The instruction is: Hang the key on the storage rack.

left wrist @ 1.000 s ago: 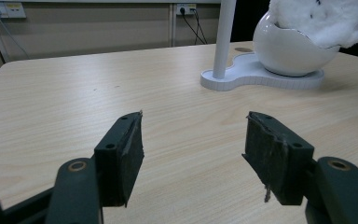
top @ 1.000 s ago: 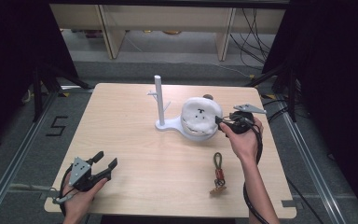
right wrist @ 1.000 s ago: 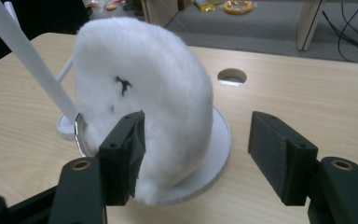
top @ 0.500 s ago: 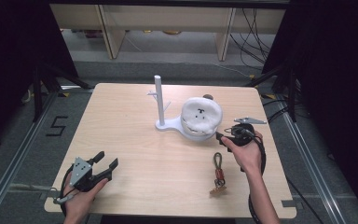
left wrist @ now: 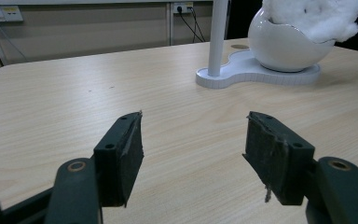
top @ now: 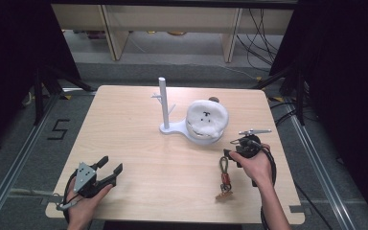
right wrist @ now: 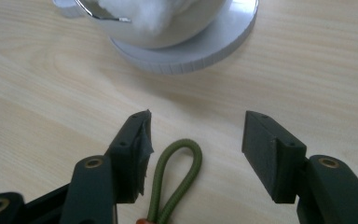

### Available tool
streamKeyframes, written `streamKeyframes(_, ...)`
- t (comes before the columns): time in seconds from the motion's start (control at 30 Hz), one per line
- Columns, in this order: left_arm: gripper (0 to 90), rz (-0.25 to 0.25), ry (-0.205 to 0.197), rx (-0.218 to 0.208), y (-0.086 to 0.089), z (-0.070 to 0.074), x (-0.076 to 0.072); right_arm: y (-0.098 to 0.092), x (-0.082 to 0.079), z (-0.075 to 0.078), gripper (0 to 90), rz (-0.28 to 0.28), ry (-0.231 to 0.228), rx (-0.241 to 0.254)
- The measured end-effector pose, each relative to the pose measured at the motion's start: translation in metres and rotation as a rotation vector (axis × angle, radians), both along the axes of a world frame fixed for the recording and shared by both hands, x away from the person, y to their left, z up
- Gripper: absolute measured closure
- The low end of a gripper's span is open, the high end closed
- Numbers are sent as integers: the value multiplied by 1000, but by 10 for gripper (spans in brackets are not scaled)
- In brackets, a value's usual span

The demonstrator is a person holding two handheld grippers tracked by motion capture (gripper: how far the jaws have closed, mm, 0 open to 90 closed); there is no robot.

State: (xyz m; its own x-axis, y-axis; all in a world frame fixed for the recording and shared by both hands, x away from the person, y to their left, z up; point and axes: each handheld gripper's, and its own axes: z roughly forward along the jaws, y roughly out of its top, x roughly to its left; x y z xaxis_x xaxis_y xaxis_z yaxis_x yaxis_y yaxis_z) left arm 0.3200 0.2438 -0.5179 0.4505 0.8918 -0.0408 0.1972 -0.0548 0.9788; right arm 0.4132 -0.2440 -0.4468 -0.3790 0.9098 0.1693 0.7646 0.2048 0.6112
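Observation:
A keychain [top: 225, 182] with a green cord loop [top: 224, 165] lies on the wooden table [top: 134, 120], right of centre and toward the front. My right gripper [top: 230, 155] is lowered over the loop's far end. In the right gripper view the green cord loop [right wrist: 179, 172] lies between the jaws of the right gripper [right wrist: 196, 140], close to the left pad [right wrist: 137, 158], and neither pad presses on it. Those jaws have just been closing. My left gripper [top: 112, 165] rests open at the front left, with nothing between the jaws of the left gripper [left wrist: 193, 140].
A white stand [top: 172, 128] with an upright post [top: 163, 100] sits mid-table. Its bowl [top: 203, 135] holds a white fluffy plush [top: 207, 117], just beyond my right gripper. The stand's round base [right wrist: 205, 51] lies close ahead of the right jaws. Cables trail from both grippers.
My right hand came down and toward the front, from beside the bowl to over the green cord loop. The left hand stayed put.

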Motion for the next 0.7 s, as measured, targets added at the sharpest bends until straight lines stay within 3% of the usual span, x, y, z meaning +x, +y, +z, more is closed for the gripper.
streamKeyframes(0.3,357,-12,6,6,1,0,-3,-1,-6,-8,476,22,62,-17)
streamKeyframes(0.37,357,-11,10,10,0,0,-4,3,-9,-9,490,-9,110,-22)
streamKeyframes(0.4,357,-11,10,10,0,0,-4,3,-9,-9,490,-9,110,-22)
streamKeyframes(0.5,357,-18,10,14,-1,1,-4,6,-12,-9,507,-35,169,-58)
streamKeyframes(0.7,357,-21,13,13,-2,0,-4,9,-12,-10,525,-44,218,-75)
